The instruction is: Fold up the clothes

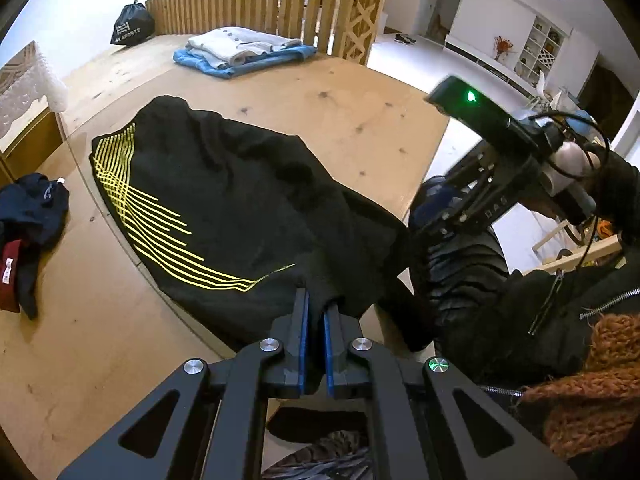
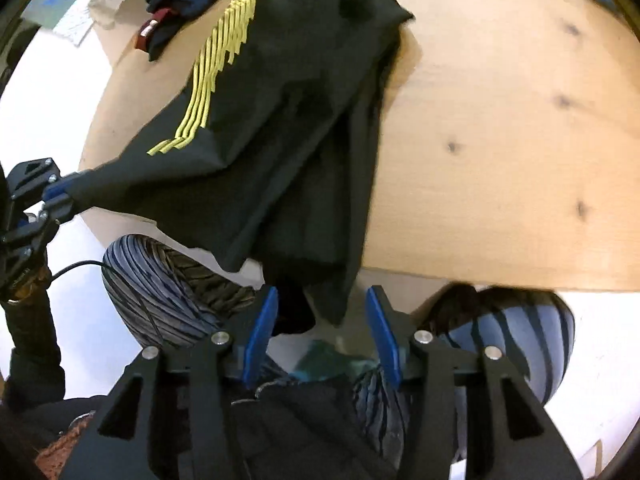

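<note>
The left gripper point(image 1: 316, 312) pinches the black garment point(image 1: 240, 200) at the desk point(image 1: 360, 112) edge — the right gripper point(image 2: 322, 320) jaws stand apart, cloth hanging between, untouched.

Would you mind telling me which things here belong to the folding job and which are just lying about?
In the job: black garment with yellow stripes, left gripper clamped on its edge, right gripper open at a hanging corner.

Lying about: folded pile, dark blue clothes, black sports bag, wooden fence.
</note>
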### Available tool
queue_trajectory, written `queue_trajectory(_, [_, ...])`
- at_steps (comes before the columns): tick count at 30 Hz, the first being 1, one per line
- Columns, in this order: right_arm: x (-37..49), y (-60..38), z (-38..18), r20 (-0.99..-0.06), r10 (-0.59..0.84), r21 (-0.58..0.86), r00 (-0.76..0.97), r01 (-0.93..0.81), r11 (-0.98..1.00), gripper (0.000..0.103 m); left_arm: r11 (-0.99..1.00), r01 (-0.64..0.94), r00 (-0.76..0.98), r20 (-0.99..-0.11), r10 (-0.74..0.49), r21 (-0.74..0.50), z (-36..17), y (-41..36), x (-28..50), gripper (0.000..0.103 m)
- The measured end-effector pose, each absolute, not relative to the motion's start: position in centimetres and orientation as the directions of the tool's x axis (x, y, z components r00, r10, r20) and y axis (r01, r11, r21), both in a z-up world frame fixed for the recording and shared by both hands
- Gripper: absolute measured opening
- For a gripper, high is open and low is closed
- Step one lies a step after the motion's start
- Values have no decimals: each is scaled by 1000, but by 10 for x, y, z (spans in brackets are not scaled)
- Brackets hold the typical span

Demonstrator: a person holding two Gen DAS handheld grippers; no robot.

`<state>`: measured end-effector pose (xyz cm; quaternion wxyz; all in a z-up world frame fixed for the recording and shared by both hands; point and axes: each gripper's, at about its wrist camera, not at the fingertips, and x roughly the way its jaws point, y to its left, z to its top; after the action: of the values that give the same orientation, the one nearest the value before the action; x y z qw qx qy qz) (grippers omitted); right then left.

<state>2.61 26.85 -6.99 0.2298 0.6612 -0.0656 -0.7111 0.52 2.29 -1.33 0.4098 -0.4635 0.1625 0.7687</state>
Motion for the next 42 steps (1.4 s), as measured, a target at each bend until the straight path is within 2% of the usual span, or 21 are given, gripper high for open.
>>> queue_trajectory(5, [13,268,-79,-803,-593,595,58,141,-791,48,-607,-783,-220,-853,473,-134,-18,23,12,6])
queue_trajectory(13, [0,250,-87,-765,-642,644,56,55,-763,49,-614,-779,-226,-857,464,-127,-17,19,12,6])
queue_trajectory(22, [2,198,-79,-917,-398,396,33,205,-895,49,-591,-795,-219,-845,488,-135,-22,14,10,6])
queue_trajectory(27, [10,174,-77,-948,-316,297,-24,286,-911,49,-574,-808,-212,-844,493,-132,-28,9,12,6])
queue_trajectory(29, [17,162,-76,-960,-278,245,-42,359,-901,36,-574,-809,-215,-843,493,-129,-30,6,13,6])
queue_trajectory(30, [18,159,-75,-960,-278,243,-41,376,-894,18,-576,-807,-217,-843,492,-129,-31,5,12,6])
queue_trajectory(31, [18,157,-73,-957,-287,253,-35,380,-890,10,-581,-804,-219,-843,491,-130,-33,3,12,6])
queue_trajectory(35, [11,167,-62,-941,-337,300,-38,369,-880,5,-586,-802,-229,-846,482,-118,-32,0,16,6])
queue_trajectory(42, [10,208,-34,-920,-388,347,-62,333,-877,5,-584,-806,-236,-853,466,-96,-28,4,28,6])
